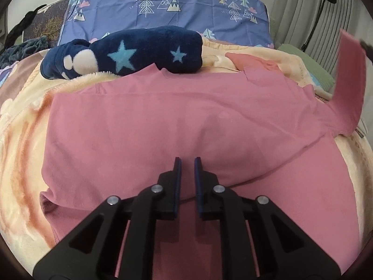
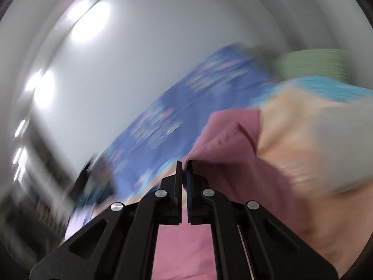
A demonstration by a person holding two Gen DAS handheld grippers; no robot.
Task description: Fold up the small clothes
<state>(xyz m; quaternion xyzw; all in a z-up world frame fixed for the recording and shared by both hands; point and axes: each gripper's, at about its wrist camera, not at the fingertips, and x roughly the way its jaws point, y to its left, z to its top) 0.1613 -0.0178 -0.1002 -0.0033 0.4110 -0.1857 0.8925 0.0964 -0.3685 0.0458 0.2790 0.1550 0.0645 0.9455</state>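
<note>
The left gripper [image 1: 187,161] hovers nearly closed, gripping nothing; the right gripper [image 2: 184,163] pinches the soft, light pink garment [image 1: 163,121] (best held by corners).

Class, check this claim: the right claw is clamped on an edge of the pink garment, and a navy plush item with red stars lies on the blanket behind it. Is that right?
One detail is wrong: the stars on the navy plush item are light blue, not red, as the left wrist view shows. The rest stands: the right claw is clamped on an edge of the pink garment, and the plush lies on the blanket behind it.
</note>
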